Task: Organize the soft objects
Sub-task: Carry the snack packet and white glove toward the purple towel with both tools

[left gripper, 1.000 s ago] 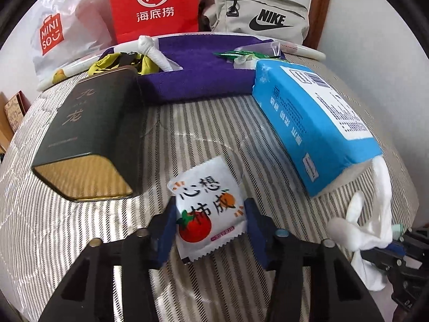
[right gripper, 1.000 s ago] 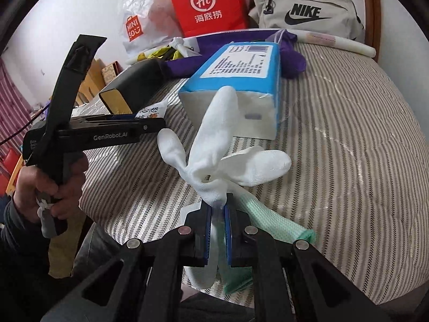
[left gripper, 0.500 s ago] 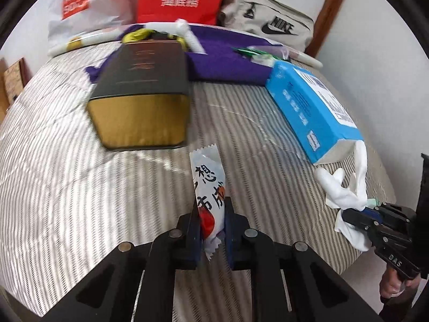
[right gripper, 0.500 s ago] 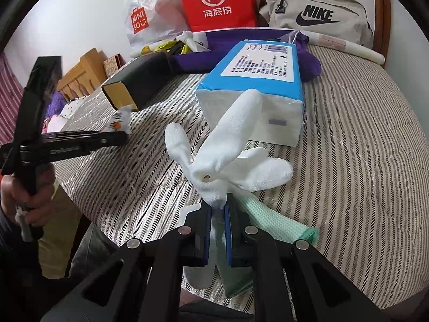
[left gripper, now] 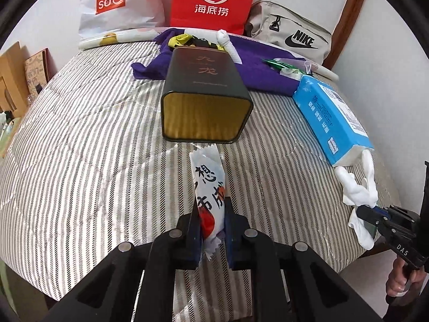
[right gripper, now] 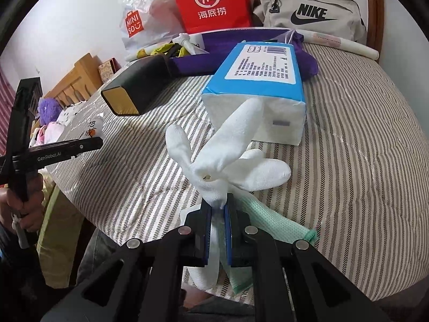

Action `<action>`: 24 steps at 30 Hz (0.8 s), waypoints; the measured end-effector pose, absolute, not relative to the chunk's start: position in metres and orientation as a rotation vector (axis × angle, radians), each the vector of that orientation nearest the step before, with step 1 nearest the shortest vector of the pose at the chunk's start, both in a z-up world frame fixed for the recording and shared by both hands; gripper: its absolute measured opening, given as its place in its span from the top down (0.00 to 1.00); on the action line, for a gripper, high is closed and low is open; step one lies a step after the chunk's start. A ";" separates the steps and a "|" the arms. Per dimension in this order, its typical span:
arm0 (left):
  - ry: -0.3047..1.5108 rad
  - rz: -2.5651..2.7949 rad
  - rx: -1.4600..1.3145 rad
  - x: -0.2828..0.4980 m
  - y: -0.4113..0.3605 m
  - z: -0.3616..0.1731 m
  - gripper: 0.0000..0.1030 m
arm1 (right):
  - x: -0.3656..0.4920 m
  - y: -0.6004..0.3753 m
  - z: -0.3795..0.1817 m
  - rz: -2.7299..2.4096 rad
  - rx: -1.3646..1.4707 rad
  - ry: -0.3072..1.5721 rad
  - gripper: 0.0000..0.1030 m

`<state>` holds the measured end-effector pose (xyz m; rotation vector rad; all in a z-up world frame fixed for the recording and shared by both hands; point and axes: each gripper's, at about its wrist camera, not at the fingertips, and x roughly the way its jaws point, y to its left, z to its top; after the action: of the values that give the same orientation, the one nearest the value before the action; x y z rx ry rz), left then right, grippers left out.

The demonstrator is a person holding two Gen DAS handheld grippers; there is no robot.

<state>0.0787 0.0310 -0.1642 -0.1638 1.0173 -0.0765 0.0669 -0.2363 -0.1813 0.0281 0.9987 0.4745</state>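
Soft things lie scattered over the striped bed [left gripper: 80,161], and most of them sit toward the wall: a purple cloth [left gripper: 257,64] spread flat, with the dark tin [left gripper: 206,91] lying across its near edge. I take the tin to be a likely container, since its gold end faces the near edge of the bed, though I cannot tell whether that end is open. To the right the blue tissue pack [right gripper: 257,80] lies lengthwise, soft enough to count among the things to sort, I think.

Nearer the bed's edge, the right gripper [right gripper: 217,230] is clamped on a knot of white socks [right gripper: 228,155]; the toes stick up free above the jaws, and a pale green sock [right gripper: 273,222] trails beside them, so the bundle is pinched at its tied middle to keep it together. I cannot tell whether the green one is caught in the grip.

Smallest is the snack packet [left gripper: 210,187], squeezed edge-on between the closed jaws of the left gripper [left gripper: 211,230] and raised off the cover, its top pointing at the tin just ahead. Held by its lower end, it would go in first by the free end, I judge.
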 end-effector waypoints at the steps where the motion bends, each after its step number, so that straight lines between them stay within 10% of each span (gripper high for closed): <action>1: 1.016 -0.079 -0.171 0.077 0.032 -0.164 0.87 | 0.066 -0.236 -0.181 0.477 0.034 1.000 0.91; 24: 0.949 -0.115 -0.211 0.068 0.042 -0.128 0.87 | 0.061 -0.231 -0.126 0.525 0.075 0.941 0.91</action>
<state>0.0676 0.0425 -0.1278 -0.2108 0.9486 -0.1150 0.0609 -0.2307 -0.1264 0.0754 0.9415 0.5250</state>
